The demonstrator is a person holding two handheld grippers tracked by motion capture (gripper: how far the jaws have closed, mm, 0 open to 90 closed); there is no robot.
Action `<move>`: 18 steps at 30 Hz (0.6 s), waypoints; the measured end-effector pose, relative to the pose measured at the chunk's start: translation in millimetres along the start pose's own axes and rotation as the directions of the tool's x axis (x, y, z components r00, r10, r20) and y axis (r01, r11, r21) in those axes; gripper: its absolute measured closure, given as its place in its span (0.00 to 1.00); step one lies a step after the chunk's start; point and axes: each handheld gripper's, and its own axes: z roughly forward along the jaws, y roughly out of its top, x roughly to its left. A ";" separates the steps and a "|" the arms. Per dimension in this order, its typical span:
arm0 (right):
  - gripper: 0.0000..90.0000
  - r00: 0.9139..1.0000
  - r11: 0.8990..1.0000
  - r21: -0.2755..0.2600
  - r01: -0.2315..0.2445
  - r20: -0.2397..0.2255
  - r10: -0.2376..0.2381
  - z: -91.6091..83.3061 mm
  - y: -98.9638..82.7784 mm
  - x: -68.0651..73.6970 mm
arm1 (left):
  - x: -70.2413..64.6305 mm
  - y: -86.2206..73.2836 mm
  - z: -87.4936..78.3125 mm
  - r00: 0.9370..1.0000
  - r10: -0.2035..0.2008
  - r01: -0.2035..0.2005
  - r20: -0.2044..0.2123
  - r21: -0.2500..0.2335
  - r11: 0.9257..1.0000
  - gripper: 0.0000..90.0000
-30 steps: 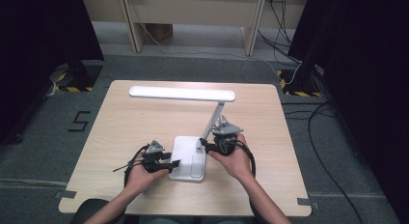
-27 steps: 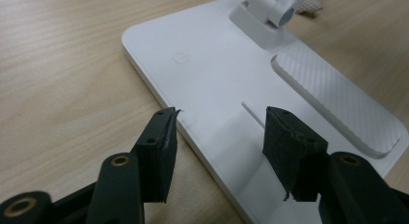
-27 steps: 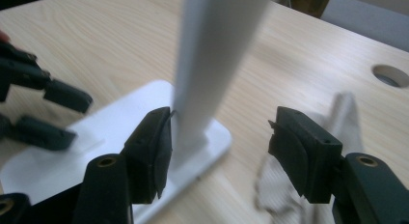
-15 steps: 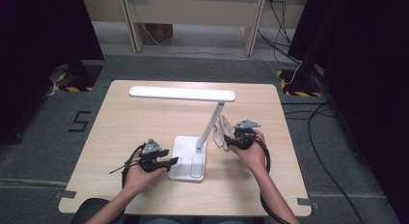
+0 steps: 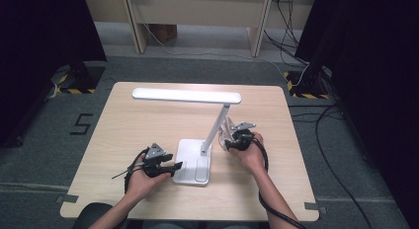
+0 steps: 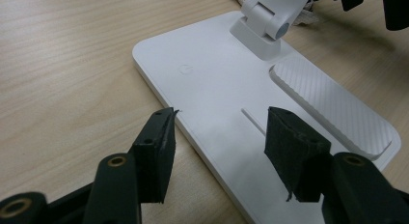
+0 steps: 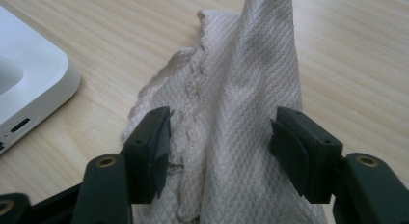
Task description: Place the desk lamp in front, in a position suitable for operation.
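A white desk lamp stands mid-table, its flat base (image 5: 192,162) near the front and its long head (image 5: 187,95) stretching left above the table. My left gripper (image 5: 174,166) is open at the base's left edge. One jaw hangs over the wood and the other over the base (image 6: 217,84), with neither pad pressing. To the right of the lamp's stem (image 5: 216,128), my right gripper (image 5: 229,139) points at a bunched white cloth (image 5: 228,130). The cloth (image 7: 241,79) rises in a peak between its wide-apart jaws, so that gripper (image 7: 222,137) is open.
The wooden table (image 5: 138,125) has bare wood to the left and behind the lamp. A corner of the lamp base (image 7: 29,74) lies just left of the cloth. Cables trail from both grippers toward the front edge. Dark curtains and floor cables surround the table.
The right hand has moved from the lamp base out to the right and down to the cloth beside the stem. The left hand has stayed put.
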 end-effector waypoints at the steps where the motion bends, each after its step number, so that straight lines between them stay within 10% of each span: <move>1: 0.45 1.000 1.000 0.000 0.000 0.000 0.000 0.0 0.0 0.0 | 0.0 0.0 0.0 1.000 0.000 0.000 0.000 0.000 1.000 0.48; 12: 0.86 0.998 0.999 -0.020 0.046 0.038 -0.045 -0.8 -1.7 -3.1 | 0.3 -0.1 -0.5 1.000 -0.001 0.001 -0.008 0.003 1.000 0.48; 18: 0.91 0.991 0.992 -0.001 0.125 0.037 -0.125 -9.9 0.1 -1.2 | 1.1 1.3 -2.6 1.000 0.000 0.000 -0.005 -0.003 1.000 0.50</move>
